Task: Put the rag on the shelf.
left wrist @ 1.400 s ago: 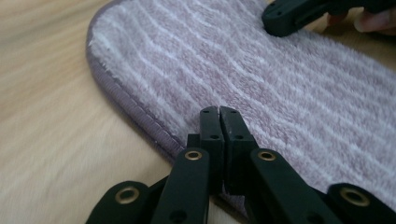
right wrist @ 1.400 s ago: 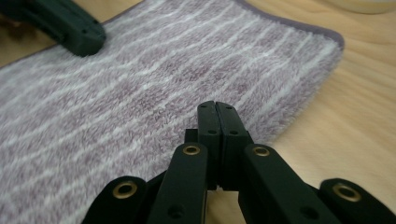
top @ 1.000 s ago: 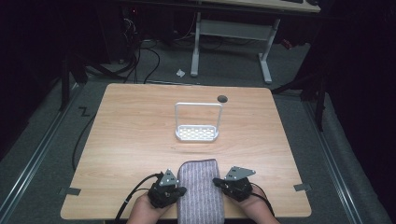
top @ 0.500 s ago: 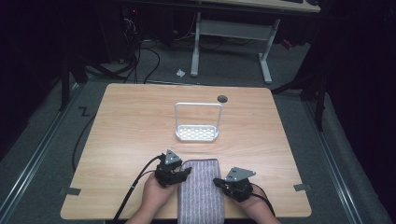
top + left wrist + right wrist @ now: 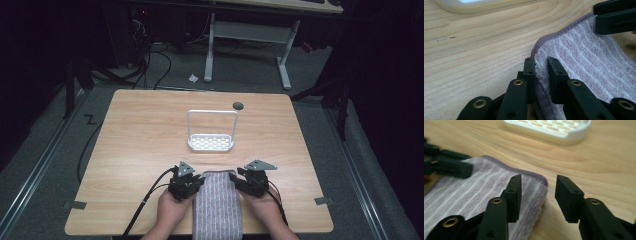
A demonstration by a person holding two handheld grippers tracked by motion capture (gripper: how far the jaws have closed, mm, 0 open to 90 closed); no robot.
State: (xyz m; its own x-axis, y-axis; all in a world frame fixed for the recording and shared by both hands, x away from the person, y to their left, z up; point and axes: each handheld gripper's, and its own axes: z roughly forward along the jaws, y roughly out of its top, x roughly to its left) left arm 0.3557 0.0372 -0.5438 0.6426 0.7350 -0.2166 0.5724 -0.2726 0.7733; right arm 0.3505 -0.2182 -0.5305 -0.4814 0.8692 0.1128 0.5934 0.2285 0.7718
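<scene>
Below, the left gripper [image 5: 541, 65] pinches the striped towel's [image 5: 217, 205] corner on the counter [image 5: 140, 140]; the right gripper [image 5: 537, 192] gapes wide astride its other corner.

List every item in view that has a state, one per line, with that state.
Striped towel: folded, flat on the table, near end over the table's front edge.
Left gripper: shut on the towel's far left corner edge.
Right gripper: open, jaws straddling the towel's far right corner, not yet closed.
White rack: upright, empty, at the table's middle.
Table: wooden top, dark round spot near the far edge.
</scene>
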